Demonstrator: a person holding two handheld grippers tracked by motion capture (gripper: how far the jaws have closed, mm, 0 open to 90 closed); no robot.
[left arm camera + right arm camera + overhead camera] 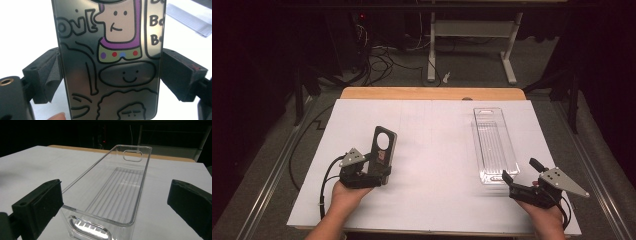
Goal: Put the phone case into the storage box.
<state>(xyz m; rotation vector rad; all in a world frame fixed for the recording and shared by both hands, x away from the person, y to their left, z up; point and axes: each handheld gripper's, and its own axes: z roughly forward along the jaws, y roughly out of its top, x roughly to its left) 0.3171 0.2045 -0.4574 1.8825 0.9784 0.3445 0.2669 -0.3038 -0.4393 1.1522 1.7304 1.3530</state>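
From the high view I see the left gripper low on the left side of the white desk, my left hand wrapped under it, forearm coming in from the bottom edge. Its fingers are clenched on the side edges of a phone case, which stands upright and leans slightly back, with a round camera hole near its top. The left gripper view gives what the high view cannot: the case is glossy dark with black-outlined cartoon figures, a purple-collared face, a smiling oval and some lettering, and both pads press its edges; a fingertip peeks in at the bottom. On the right, the right gripper sits just beside the near end of a clear plastic bin that lies lengthwise on the desk, my right hand behind it. Its fingers are released, spread wide. The right gripper view shows the bin between them but untouched, with a ribbed floor and an oval handle slot at each end.
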